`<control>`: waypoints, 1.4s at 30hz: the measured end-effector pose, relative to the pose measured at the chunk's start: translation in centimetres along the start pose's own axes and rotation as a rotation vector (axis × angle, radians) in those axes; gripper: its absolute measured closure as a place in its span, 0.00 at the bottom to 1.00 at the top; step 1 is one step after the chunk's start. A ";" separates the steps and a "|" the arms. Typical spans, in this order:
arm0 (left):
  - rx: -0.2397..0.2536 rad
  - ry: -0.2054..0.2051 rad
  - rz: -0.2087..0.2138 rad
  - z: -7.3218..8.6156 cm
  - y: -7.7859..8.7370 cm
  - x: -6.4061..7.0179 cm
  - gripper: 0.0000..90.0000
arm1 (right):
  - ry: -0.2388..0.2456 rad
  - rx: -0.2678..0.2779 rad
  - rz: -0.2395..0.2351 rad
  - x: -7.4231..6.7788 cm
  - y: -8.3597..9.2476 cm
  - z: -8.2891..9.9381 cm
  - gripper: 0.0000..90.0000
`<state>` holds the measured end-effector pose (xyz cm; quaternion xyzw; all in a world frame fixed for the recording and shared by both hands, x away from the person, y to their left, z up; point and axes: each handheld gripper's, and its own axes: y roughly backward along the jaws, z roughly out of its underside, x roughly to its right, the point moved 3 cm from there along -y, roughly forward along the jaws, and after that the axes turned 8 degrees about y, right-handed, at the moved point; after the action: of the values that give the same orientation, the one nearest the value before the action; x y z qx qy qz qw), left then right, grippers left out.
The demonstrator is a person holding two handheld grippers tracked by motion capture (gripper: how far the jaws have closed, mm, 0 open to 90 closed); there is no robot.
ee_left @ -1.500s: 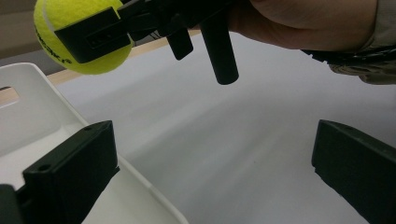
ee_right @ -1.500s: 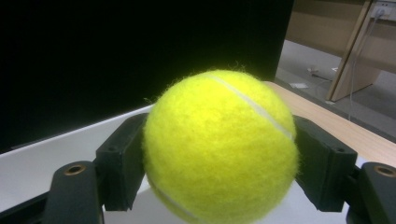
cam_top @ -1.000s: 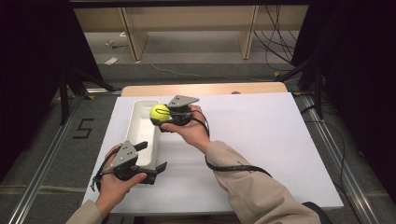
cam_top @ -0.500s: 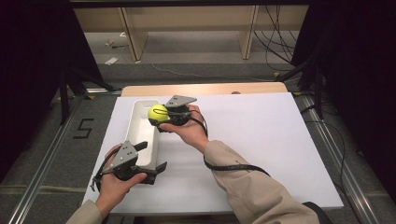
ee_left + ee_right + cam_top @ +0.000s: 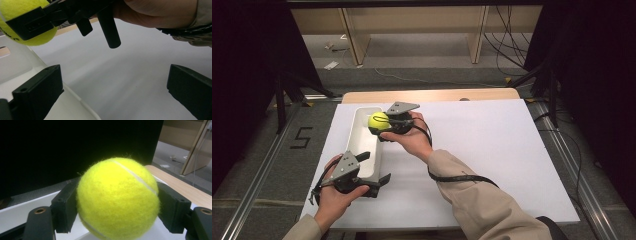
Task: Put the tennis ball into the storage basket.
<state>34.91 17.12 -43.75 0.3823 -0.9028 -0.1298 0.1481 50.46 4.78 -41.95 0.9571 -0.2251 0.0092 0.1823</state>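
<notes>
A yellow tennis ball (image 5: 378, 120) (image 5: 117, 197) (image 5: 15, 7) is clamped between the two jaws of my right gripper (image 5: 380, 128) (image 5: 117, 210), which is shut on it. The ball hangs over the far end of a long white tray (image 5: 361, 142) (image 5: 17, 66) (image 5: 15, 213) on the left part of the table. My left gripper (image 5: 372, 168) (image 5: 113, 92) is at the tray's near end, open wide. One of its jaws is over the tray's inside, the other over the table, and the tray's right wall runs between them.
A white board (image 5: 492, 145) covers the table, with a strip of wood (image 5: 432, 95) showing at its far edge. Metal rails run along both sides of the table. Shelving legs and cables stand on the floor beyond.
My right gripper has drifted slightly to the left with the ball, further over the tray. The left gripper has stayed where it was.
</notes>
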 end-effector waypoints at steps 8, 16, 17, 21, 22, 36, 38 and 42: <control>0.000 0.000 0.000 0.0 0.0 0.0 0.00 | 0.000 0.001 -0.007 -0.3 -0.4 -0.2 0.30; 0.001 0.000 0.000 0.0 0.0 0.0 0.00 | 0.003 -0.002 -0.012 -0.5 -0.7 -0.2 0.30; 0.001 0.000 0.000 0.0 0.0 0.0 0.00 | 0.002 -0.002 -0.013 -0.5 -0.8 -0.3 0.30; 0.001 0.000 0.001 0.0 0.0 0.0 0.00 | 0.003 -0.003 -0.018 -0.6 -1.0 -0.4 0.30; 0.001 0.001 0.001 0.0 0.0 0.0 0.00 | 0.003 -0.004 -0.019 -0.6 -1.0 -0.4 0.30; 0.000 0.000 0.001 0.0 0.0 0.0 0.00 | 0.004 -0.008 -0.026 -0.8 -1.4 -0.6 0.30; -0.001 -0.002 0.001 0.0 0.0 0.0 0.00 | 0.005 -0.010 -0.027 -0.8 -1.4 -0.6 0.30; 0.000 -0.004 0.002 0.0 0.0 0.0 0.00 | 0.008 -0.010 -0.029 -0.9 -1.5 -0.6 0.30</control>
<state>34.91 17.11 -43.74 0.3812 -0.9034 -0.1305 0.1464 50.36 6.64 -41.95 0.9594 -0.2103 0.0093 0.1879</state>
